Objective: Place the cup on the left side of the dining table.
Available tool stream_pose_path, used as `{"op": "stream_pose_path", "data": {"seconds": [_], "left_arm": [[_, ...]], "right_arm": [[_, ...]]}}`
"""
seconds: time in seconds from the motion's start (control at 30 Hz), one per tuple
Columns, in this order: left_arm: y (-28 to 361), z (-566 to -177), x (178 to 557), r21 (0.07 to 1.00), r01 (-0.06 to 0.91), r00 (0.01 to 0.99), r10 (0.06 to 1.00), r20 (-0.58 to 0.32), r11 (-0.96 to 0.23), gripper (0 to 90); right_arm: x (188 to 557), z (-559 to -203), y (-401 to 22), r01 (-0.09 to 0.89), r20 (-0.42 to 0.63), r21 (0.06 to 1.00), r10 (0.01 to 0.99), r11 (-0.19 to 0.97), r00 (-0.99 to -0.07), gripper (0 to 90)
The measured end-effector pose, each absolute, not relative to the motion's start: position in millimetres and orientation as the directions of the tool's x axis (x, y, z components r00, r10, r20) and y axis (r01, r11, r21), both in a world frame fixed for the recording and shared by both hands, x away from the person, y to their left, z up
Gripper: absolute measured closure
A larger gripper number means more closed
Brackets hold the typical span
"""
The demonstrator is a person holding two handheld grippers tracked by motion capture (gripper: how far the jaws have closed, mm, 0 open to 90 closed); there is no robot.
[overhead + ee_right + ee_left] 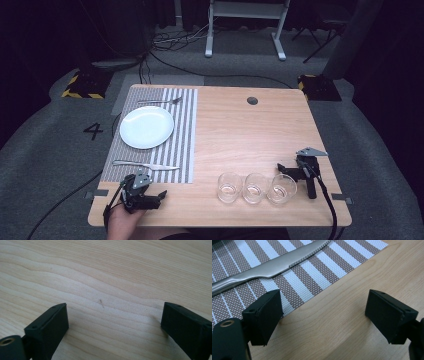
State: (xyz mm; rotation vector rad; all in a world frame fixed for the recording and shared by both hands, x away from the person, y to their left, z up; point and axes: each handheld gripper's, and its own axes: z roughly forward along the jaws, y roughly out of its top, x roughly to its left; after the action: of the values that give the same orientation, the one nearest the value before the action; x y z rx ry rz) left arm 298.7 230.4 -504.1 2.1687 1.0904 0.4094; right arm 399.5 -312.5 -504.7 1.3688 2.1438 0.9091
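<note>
Knife (269, 266) on the striped placemat (312, 272), just beyond the left claw (322, 315), empty and gaping, over the table (342, 322).

The table (240, 130) holds three glasses (254, 188), one plate (146, 127), one knife (145, 164), one fork (160, 101) and one striped placemat (185, 130).

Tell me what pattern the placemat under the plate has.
Brown-grey and white stripes on the placemat; the left gripper view shows it best.
</note>
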Motion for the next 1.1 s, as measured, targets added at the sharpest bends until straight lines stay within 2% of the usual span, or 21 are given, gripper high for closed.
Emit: {"op": "stream_pose_path", "data": {"seconds": [0.43,0.5,0.7,1.1], "left_arm": [[227.8,-502.0,295.6,0.683,0.595,0.584,0.812,-0.005,-0.424,16.0],[226.2,-497.3,293.6,0.691,0.581,0.576,0.817,0.022,-0.429,17.1],[216.3,-473.4,288.1,0.737,0.563,0.563,0.826,-0.011,-0.374,19.7],[183.0,-433.4,276.1,0.795,0.473,0.639,0.769,-0.012,-0.380,19.3]], "right_arm": [[399.5,-504.6,-312.5,0.623,-0.013,0.725,0.910,0.295,-0.415,7.7],[399.5,-504.6,-312.6,0.623,-0.014,0.725,0.910,0.295,-0.415,7.7],[399.5,-504.6,-312.5,0.623,-0.013,0.725,0.910,0.295,-0.415,7.7],[399.5,-504.6,-312.5,0.623,-0.014,0.725,0.910,0.295,-0.415,7.7]]}}
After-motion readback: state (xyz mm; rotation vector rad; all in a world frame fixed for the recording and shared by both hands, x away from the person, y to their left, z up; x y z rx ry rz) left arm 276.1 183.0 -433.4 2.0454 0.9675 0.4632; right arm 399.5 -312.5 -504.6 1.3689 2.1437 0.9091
